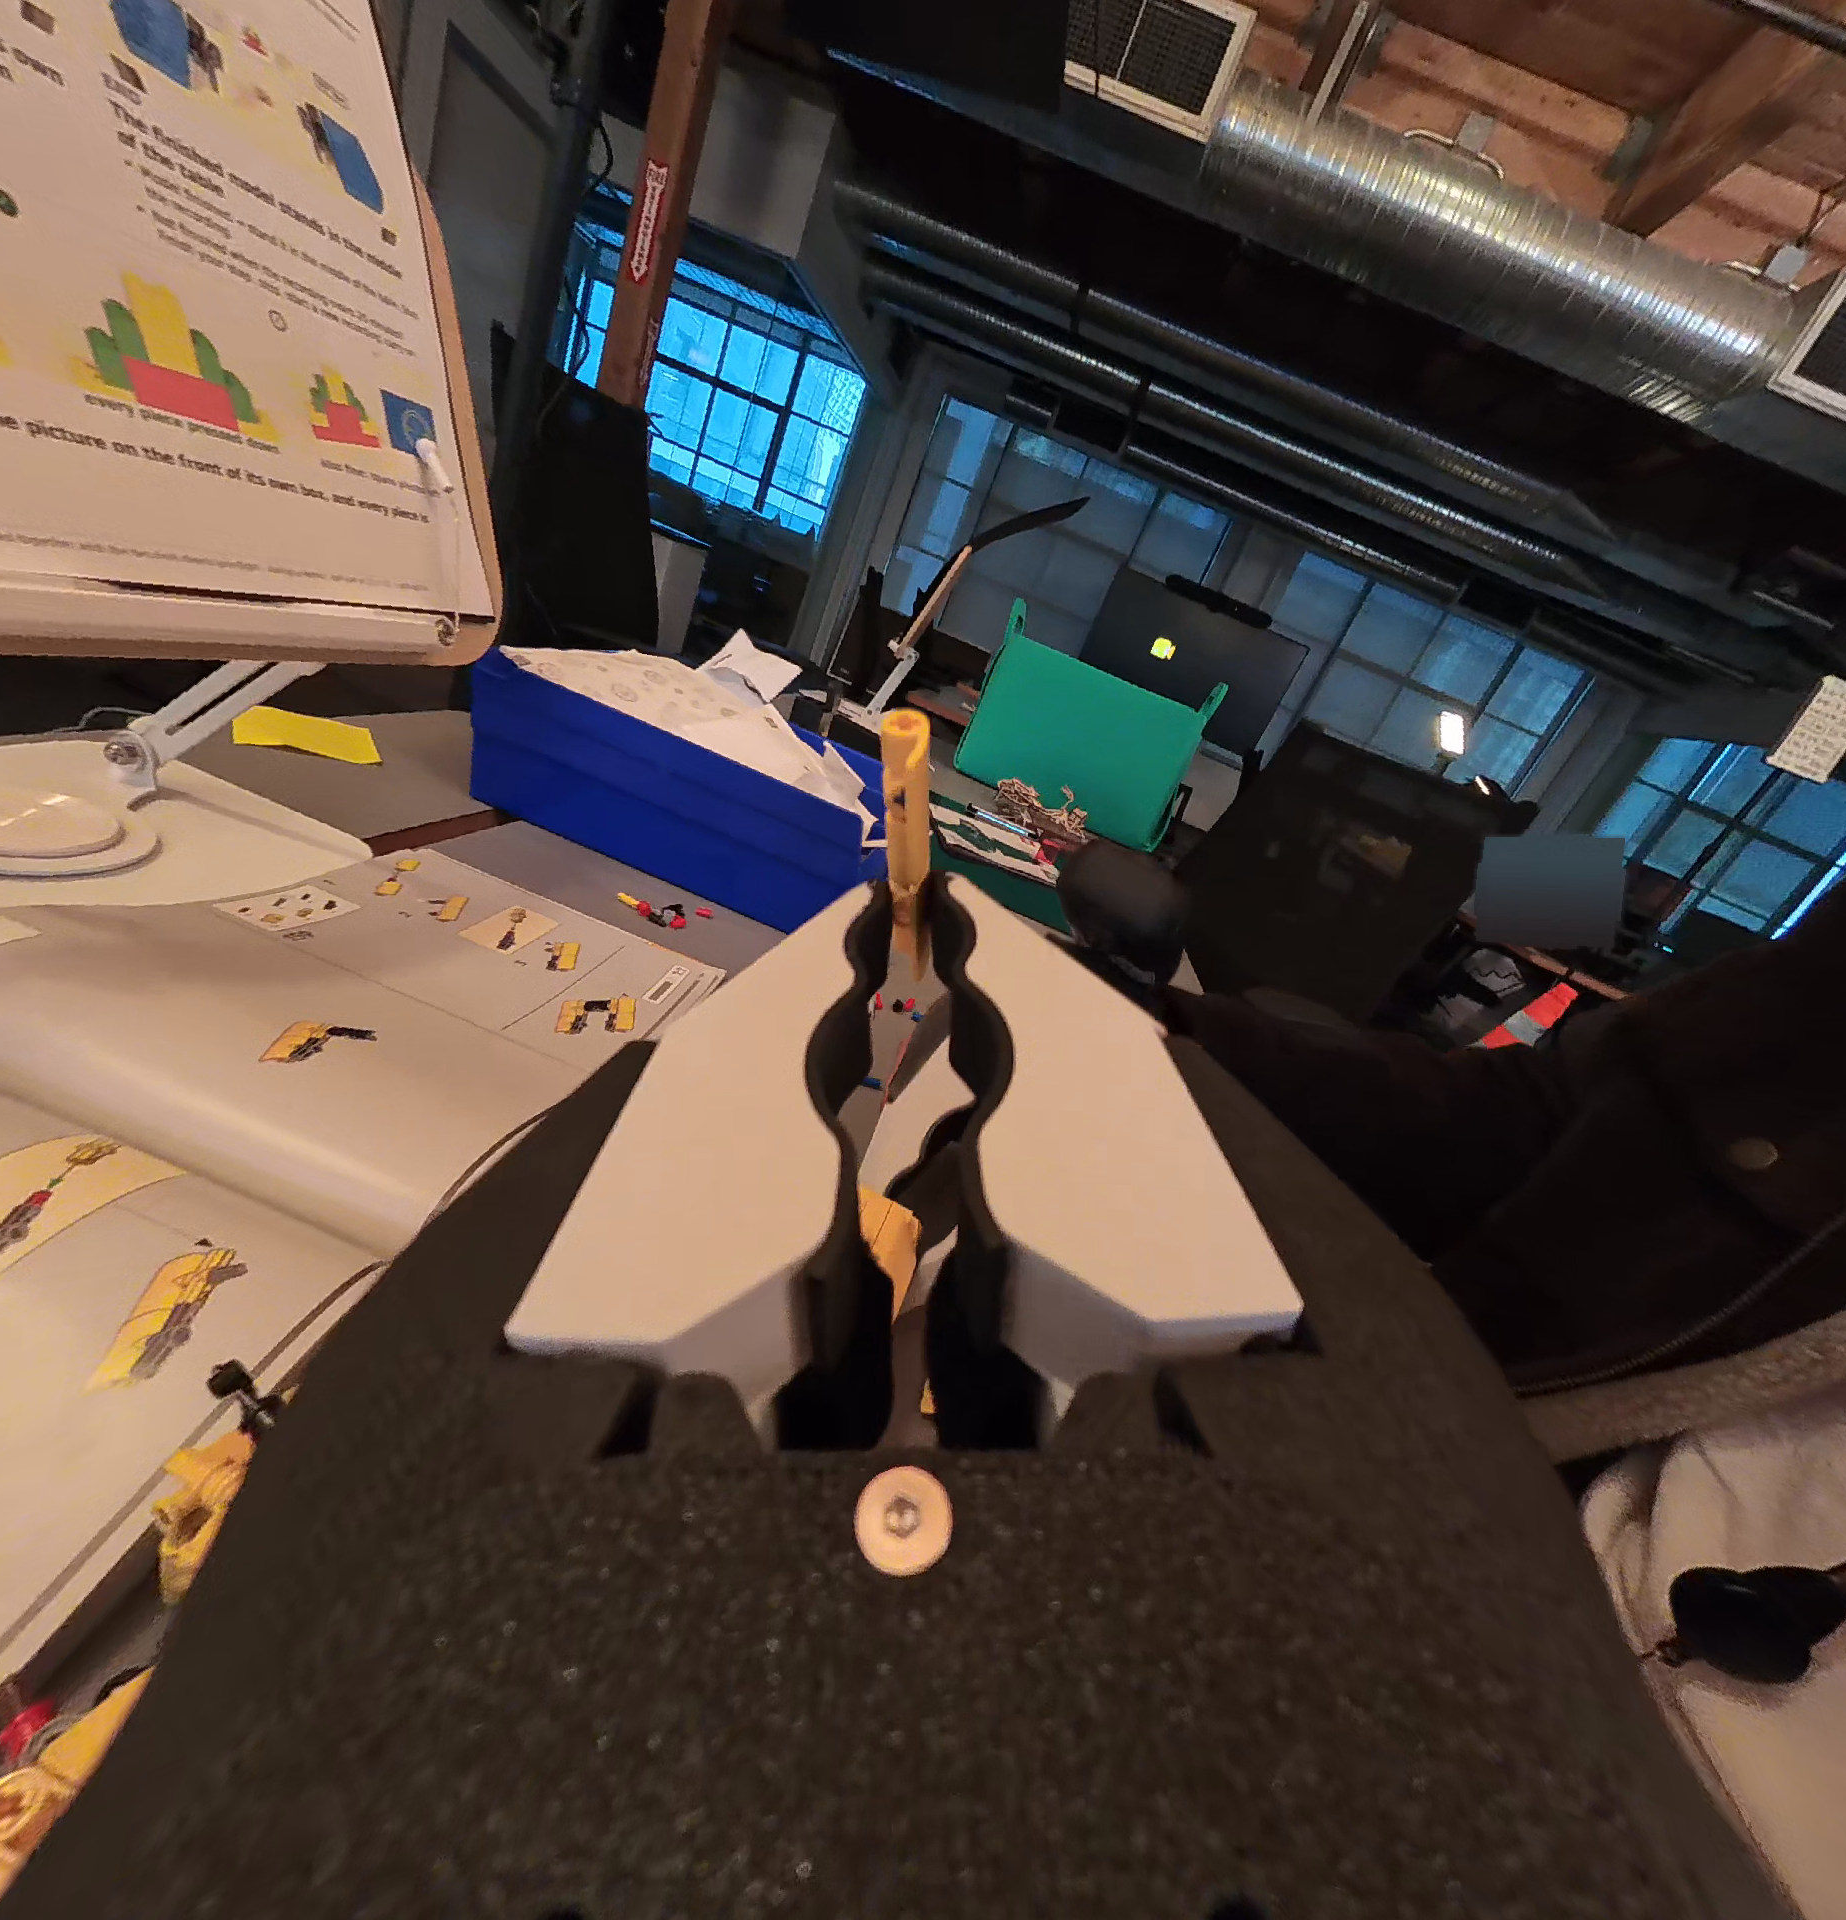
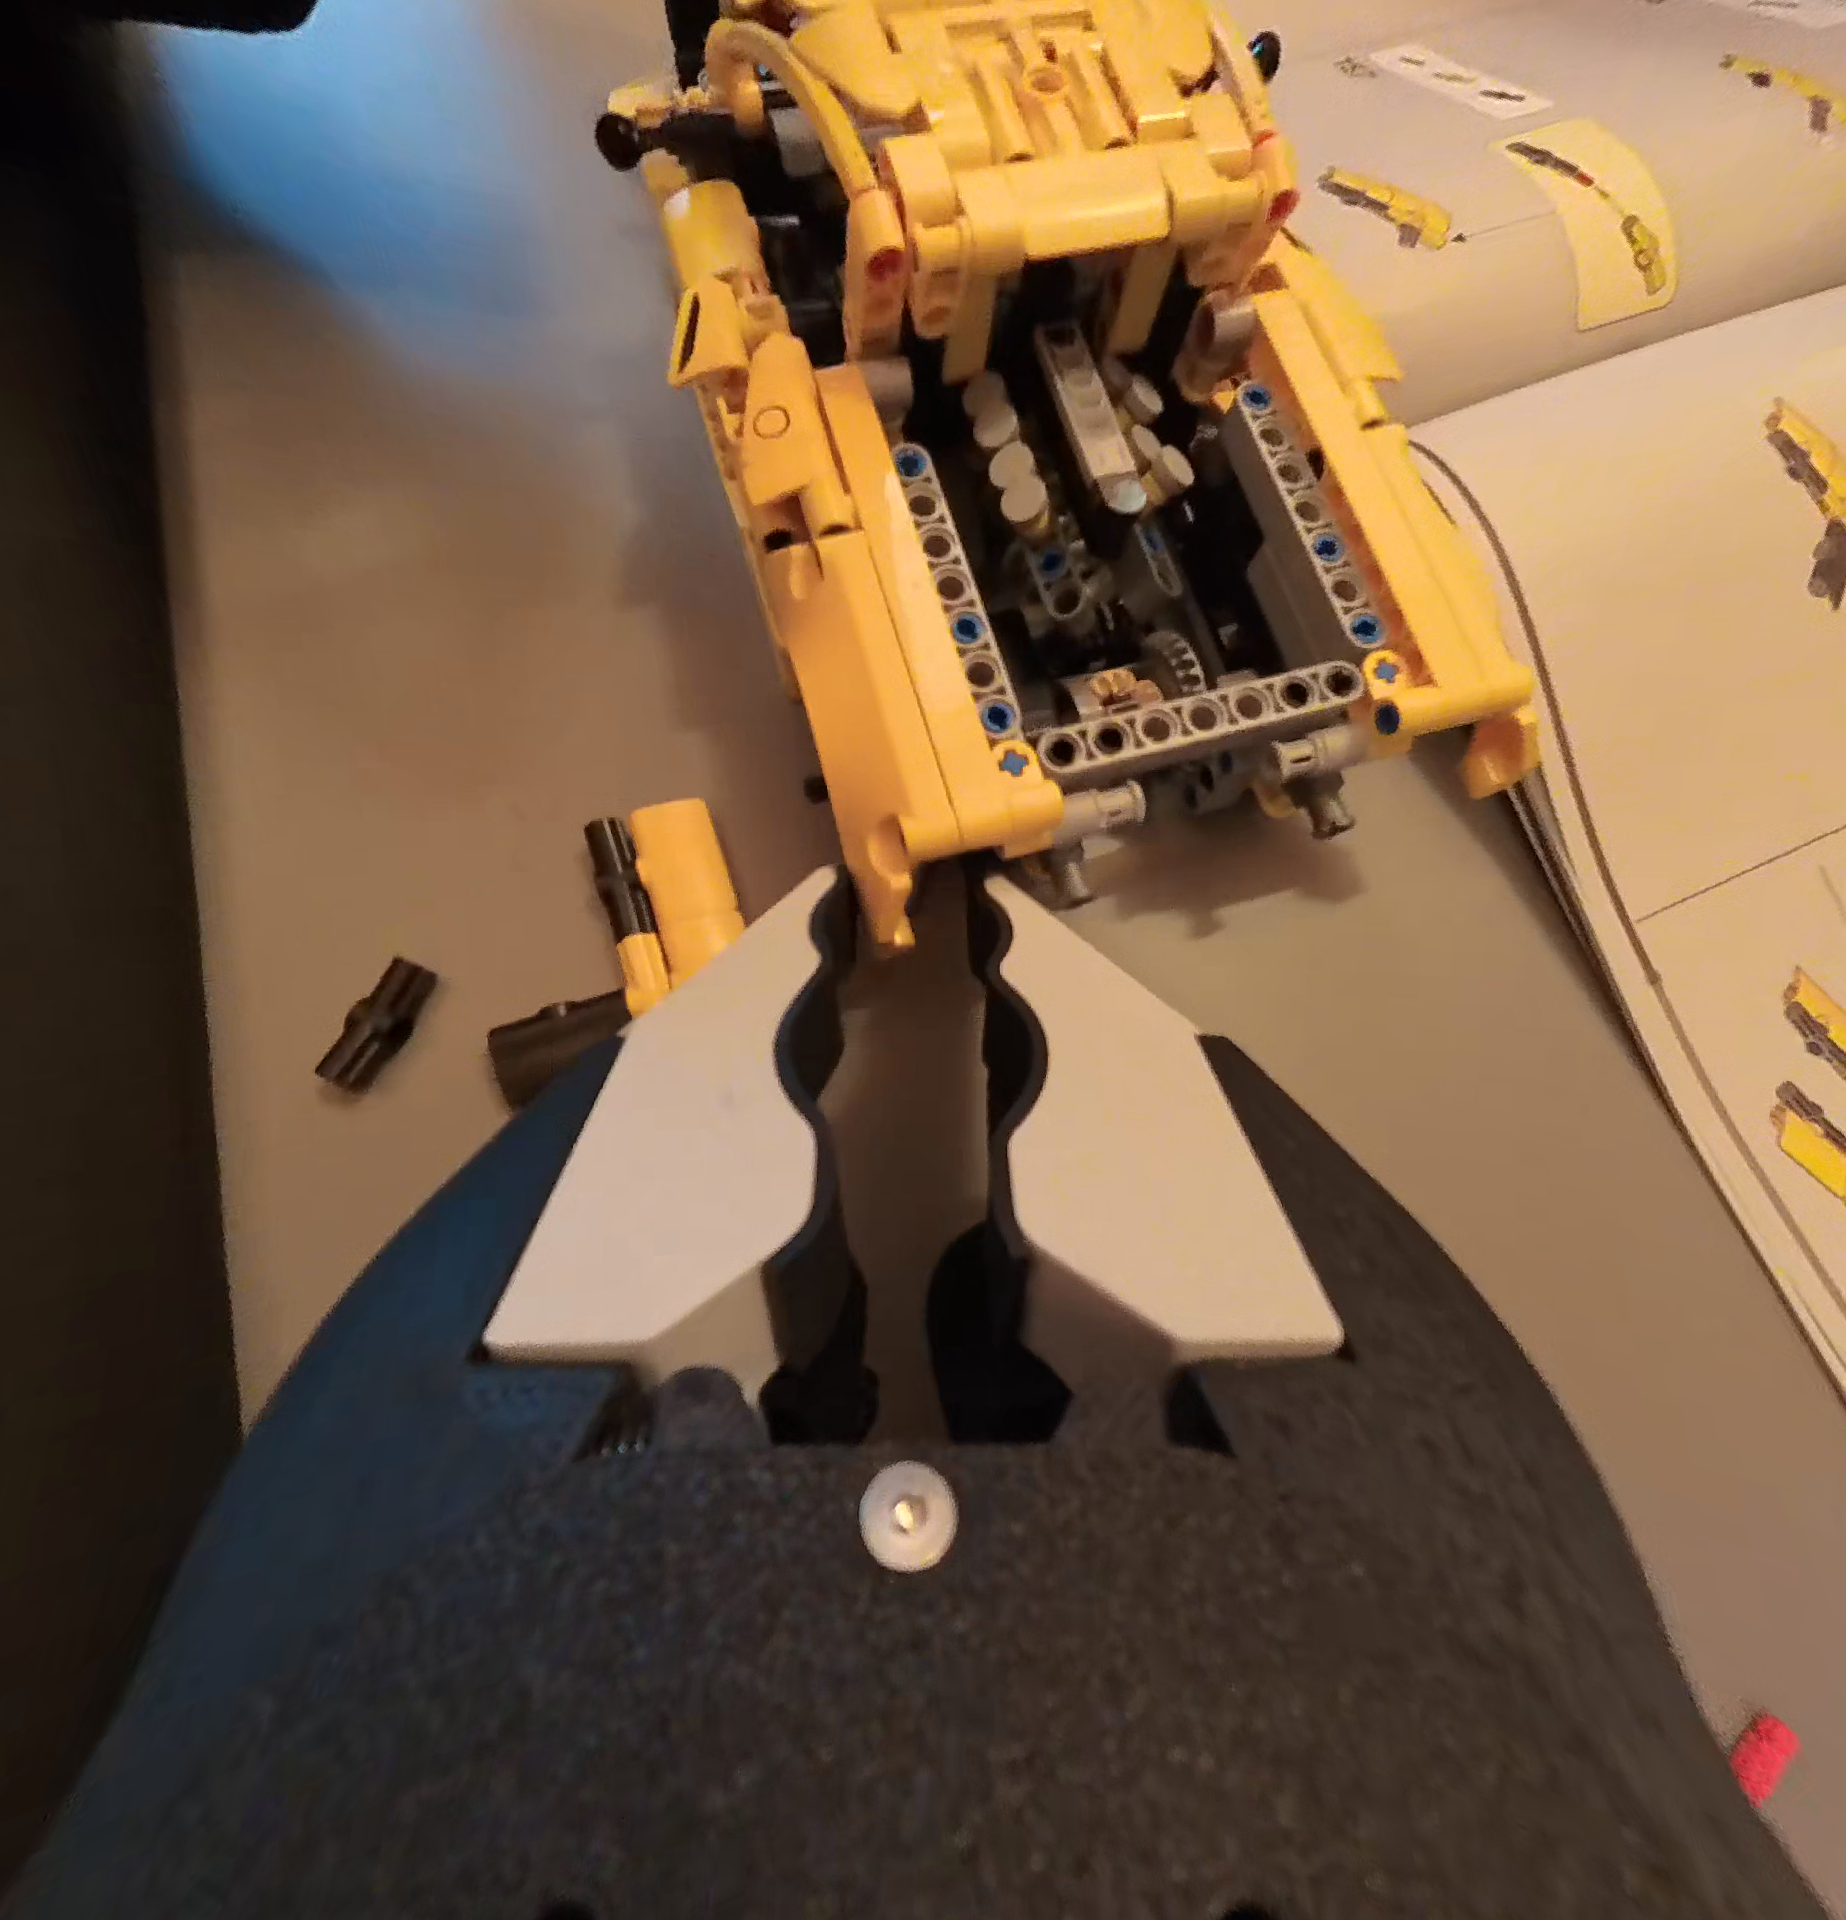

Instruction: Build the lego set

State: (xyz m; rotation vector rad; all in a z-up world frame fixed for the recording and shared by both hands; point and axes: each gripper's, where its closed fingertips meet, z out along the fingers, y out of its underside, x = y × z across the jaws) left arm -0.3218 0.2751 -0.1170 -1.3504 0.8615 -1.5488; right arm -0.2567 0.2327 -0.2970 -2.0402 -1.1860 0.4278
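Left wrist view: left gripper point(image 1: 911, 914) pinched tight on slim yellow plastic lego rod point(image 1: 905, 800), rod projecting beyond tips. Open instruction booklet point(image 1: 306, 997) on grey table lower left; blue plastic bin point(image 1: 670, 790) ahead-left; windows behind.

Right wrist view: right gripper point(image 2: 914, 914) narrowly parted, tips flanking rear corner tab of yellow lego vehicle model point(image 2: 1054, 499) directly ahead; grip uncertain. Loose black connector pins point(image 2: 379, 1023) left, on table.

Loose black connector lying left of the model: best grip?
Take the black connector across its narrow waist, coming straight down from above. It lies flat on the table, tilted diagonally, with flared ends and clear space around it, so turn the jaws square to its long axis.
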